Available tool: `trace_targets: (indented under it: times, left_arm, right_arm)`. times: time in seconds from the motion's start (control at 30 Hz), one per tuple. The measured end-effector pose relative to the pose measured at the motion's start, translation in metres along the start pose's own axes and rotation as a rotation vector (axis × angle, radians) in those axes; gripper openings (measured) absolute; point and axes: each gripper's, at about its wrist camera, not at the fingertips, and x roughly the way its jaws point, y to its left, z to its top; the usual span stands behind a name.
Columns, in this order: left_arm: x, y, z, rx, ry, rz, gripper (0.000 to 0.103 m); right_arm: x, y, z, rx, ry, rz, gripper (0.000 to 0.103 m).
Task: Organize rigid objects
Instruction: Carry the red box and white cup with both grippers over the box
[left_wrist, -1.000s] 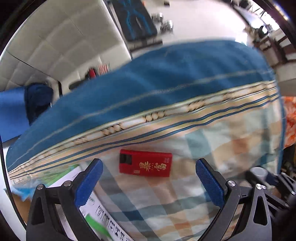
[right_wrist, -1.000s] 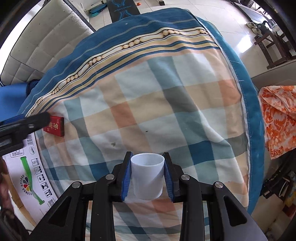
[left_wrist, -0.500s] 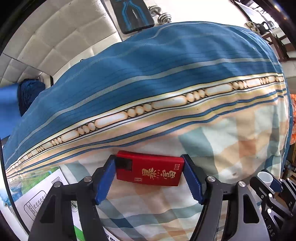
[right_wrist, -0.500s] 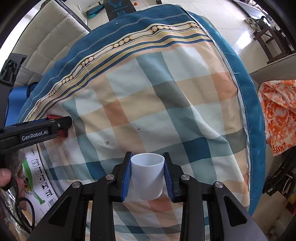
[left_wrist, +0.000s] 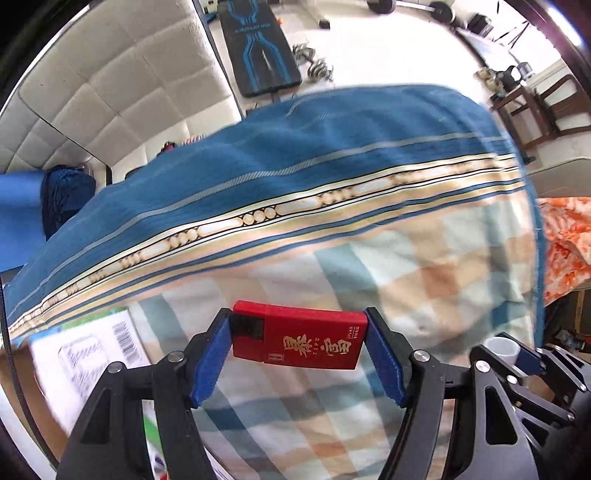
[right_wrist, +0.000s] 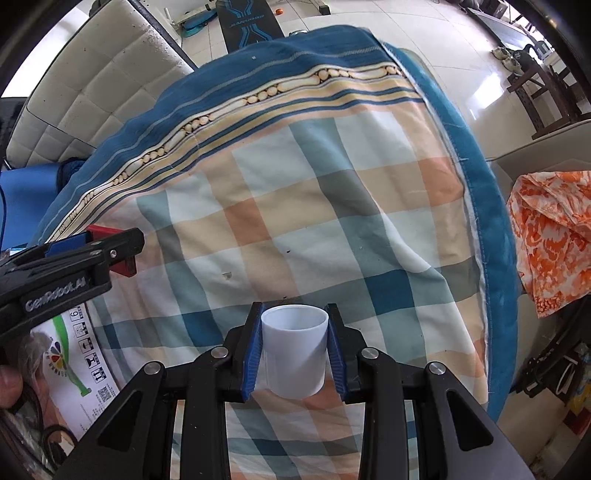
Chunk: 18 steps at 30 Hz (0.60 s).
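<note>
Left gripper clamps flat red box w/ gold lettering, right gripper clamps white plastic cup; both above checked bedsheet.

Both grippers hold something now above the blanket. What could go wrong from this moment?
1. The left gripper clamps the red box only by its short ends; it may pivot or slip out if swung fast.
2. The right gripper squeezes the smooth white cup, which could slide down.
3. The soft blanket may let the cup tip when set down.
</note>
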Motion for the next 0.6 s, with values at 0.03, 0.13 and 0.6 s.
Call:
trace_targets:
  times: [0.03, 0.13, 0.6]
  left_arm:
    - [-0.008, 0.000, -0.004, -0.004, -0.015, -0.011, 0.068]
    - [-0.036, 0.001, -0.021, -0.014, -0.070, -0.038, 0.068]
    - [-0.149, 0.074, -0.107, -0.115, -0.247, -0.150, 0.068]
  right_arm:
    - [-0.004, 0.003, -0.001, -0.002, -0.006, -0.001, 0.034]
    - [-0.020, 0.013, -0.008, -0.018, -0.027, 0.000, 0.034]
    - [-0.101, 0.117, -0.077, -0.161, -0.131, 0.086, 0.034]
